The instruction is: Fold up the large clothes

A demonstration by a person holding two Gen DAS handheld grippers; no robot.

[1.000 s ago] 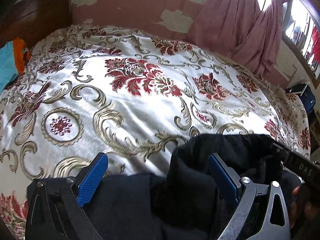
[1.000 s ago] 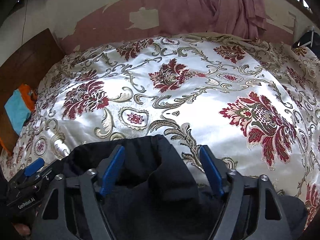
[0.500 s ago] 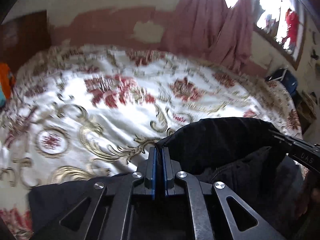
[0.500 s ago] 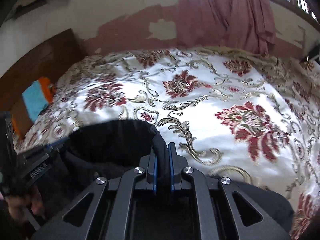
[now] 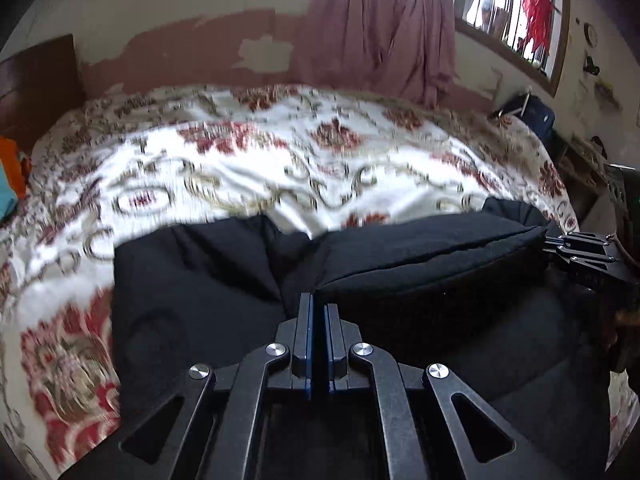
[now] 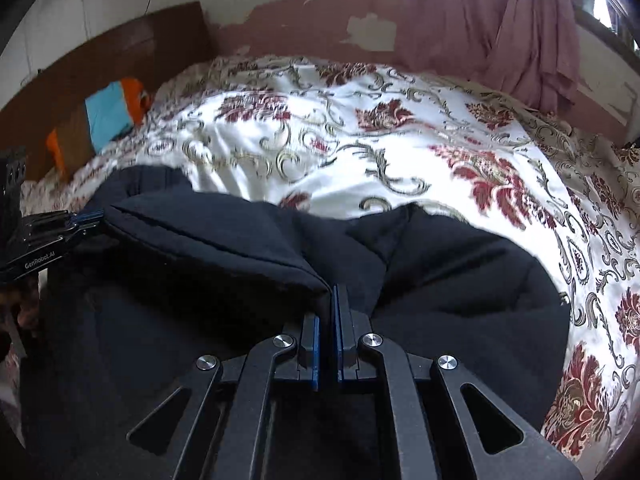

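Left gripper point(image 5: 318, 312) clenched on the edge of the black garment point(image 5: 420, 248), blue pads pressed nearly together with fabric pinched between. Right gripper point(image 6: 328, 300) likewise clamped on the same thick folded edge. Garment stretched taut between both tools, draped ahead and below them over the floral bedspread point(image 6: 400, 152).

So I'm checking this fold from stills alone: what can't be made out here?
- What kind of black garment it is: its near part is cut off by the lower edge and the gripper body, both views.
- How much cloth each pair of jaws pinches: black on black, left gripper, right gripper.
- Bedspread pattern: motion-blurred, left view.
- The person's hands: mostly behind the grippers.
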